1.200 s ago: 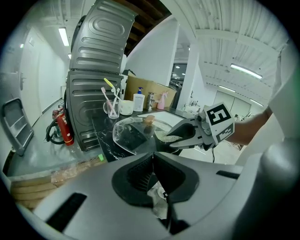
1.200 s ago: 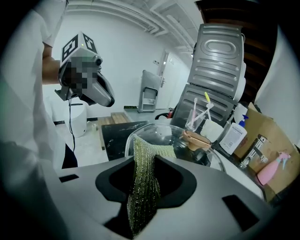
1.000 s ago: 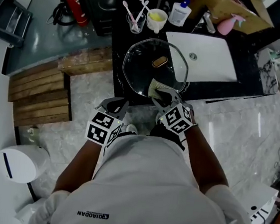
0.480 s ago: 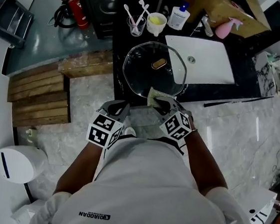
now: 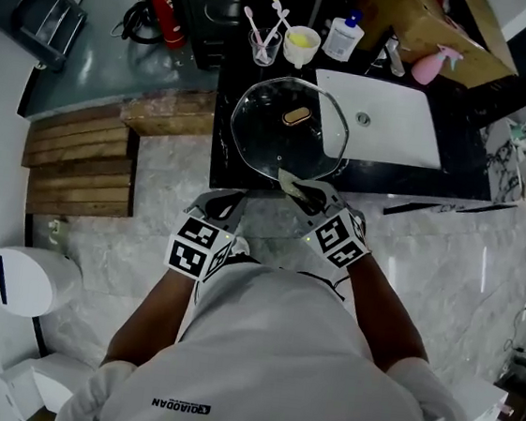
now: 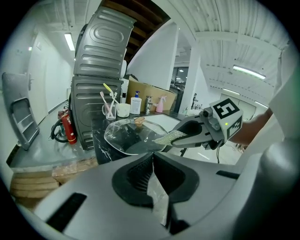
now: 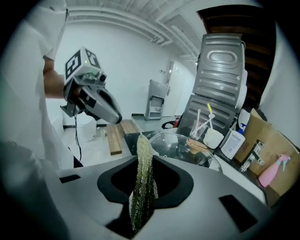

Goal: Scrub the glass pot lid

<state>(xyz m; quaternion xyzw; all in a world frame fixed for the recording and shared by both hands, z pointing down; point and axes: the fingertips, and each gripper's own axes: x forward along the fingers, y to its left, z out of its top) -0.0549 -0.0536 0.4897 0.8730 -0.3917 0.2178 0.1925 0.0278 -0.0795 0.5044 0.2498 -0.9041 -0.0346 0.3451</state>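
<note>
Black stone counter (image 5: 464, 166) stands above a pale marble floor (image 5: 152, 192), with a white sink (image 5: 395, 126) set into it. The glass pot lid (image 5: 267, 130) lies flat beside the sink. The right gripper (image 5: 303, 192) pinches a green-yellow scrub pad (image 7: 142, 173), whose tip is at the lid's near rim. The left gripper (image 5: 226, 201) hangs just off the counter edge, jaws pressed together, empty.

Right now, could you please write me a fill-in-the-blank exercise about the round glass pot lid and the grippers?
The gripper clamping the yellow-green scouring pad is the person's ___ one.
The round glass pot lid with a tan knob rests on the ___ countertop.
In the head view, the rectangular white sink lies to the lid's ___.
Missing words: right; black; right.
</note>
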